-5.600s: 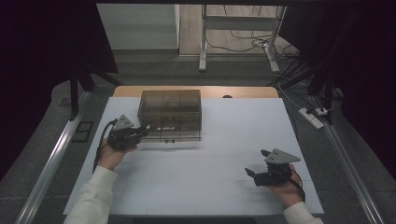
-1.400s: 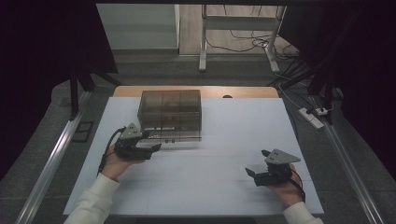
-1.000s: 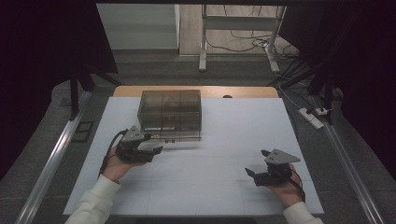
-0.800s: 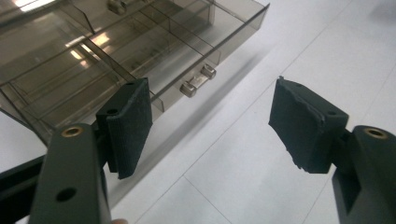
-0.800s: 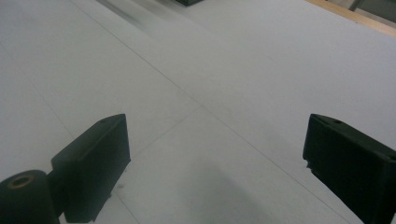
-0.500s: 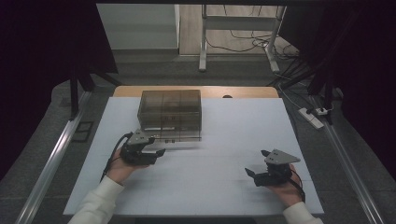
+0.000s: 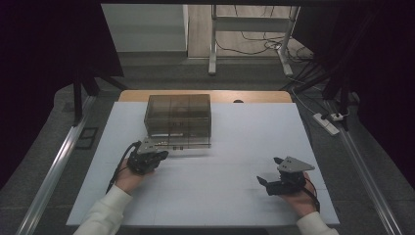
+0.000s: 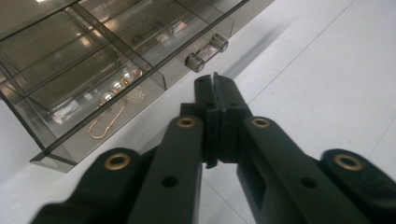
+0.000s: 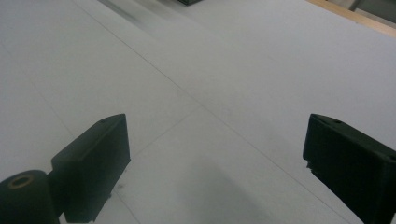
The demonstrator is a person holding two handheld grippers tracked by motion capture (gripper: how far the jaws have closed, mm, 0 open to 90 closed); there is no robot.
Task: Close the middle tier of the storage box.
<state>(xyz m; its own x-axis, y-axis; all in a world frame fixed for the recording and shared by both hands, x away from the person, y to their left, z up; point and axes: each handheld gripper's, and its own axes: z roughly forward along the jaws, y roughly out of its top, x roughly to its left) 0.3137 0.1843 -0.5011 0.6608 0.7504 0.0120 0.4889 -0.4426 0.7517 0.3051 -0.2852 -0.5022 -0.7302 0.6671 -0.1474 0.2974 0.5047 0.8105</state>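
A smoky see-through drawer cabinet stands at the back middle of the white table. My left gripper lies on the table just in front of the cabinet's left front corner, with its jaws shut and nothing between them. In the left gripper view the shut tips point past a clear drawer handle. A lower drawer holds a gold hook and small beads. My right gripper rests open near the table's front right. Its two pads are wide apart over bare table.
A strip of wooden tabletop shows behind the white sheet. A power strip lies on the floor at the right, and metal rails run along both sides. Cables and a stand's legs are on the floor beyond.
My left gripper has drawn back from the cabinet's left front corner toward the person and slightly right. The right gripper has stayed put.
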